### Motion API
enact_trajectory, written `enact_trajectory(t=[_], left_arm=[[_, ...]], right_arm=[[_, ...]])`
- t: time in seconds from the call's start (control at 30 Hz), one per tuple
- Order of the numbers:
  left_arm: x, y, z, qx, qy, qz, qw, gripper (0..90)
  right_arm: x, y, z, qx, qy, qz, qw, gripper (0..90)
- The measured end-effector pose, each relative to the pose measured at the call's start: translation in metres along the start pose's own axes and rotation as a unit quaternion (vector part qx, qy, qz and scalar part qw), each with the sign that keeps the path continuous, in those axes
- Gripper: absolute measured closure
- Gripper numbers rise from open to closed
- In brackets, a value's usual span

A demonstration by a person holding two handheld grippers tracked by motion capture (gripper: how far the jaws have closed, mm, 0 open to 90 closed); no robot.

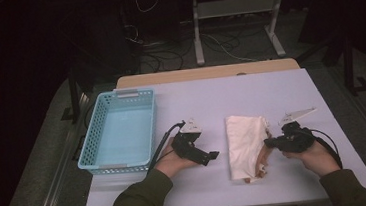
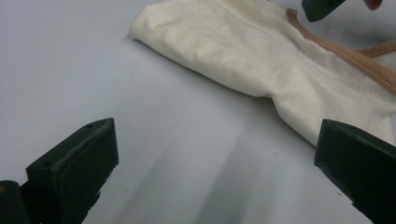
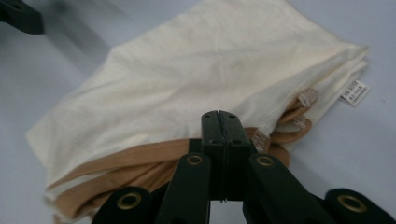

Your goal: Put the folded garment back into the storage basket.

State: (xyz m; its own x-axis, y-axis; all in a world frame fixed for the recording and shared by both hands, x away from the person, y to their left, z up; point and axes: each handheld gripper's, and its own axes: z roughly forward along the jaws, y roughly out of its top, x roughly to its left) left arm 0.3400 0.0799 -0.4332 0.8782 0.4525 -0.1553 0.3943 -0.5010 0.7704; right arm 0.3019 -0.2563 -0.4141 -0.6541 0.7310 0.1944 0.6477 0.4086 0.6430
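Right tool (image 3: 219,126) has its jaws pressed together at the folded cloth (image 3: 187,84), and whether any fabric is pinched between them can't be made out. The cloth's near edge hides behind the tool's arms. In the left gripper view the cloth runs off the top and right edges, and the label (image 3: 356,92) print is too small to read
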Motion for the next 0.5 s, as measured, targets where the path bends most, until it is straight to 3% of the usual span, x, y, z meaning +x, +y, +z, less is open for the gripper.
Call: enact_trajectory(t=[0.17, 0.5], left_arm=[[0.0, 0.0, 0.001, -0.002, 0.0, -0.002, 1.0, 0.0], [0.0, -0.001, 0.003, 0.001, -0.002, -0.003, 1.0, 0.0]], right_arm=[[0.013, 0.0, -0.004, -0.011, 0.025, -0.008, 0.9996, 88.1], [0.04, -0.004, 0.003, -0.001, 0.062, -0.026, 0.9977, 88.2]])
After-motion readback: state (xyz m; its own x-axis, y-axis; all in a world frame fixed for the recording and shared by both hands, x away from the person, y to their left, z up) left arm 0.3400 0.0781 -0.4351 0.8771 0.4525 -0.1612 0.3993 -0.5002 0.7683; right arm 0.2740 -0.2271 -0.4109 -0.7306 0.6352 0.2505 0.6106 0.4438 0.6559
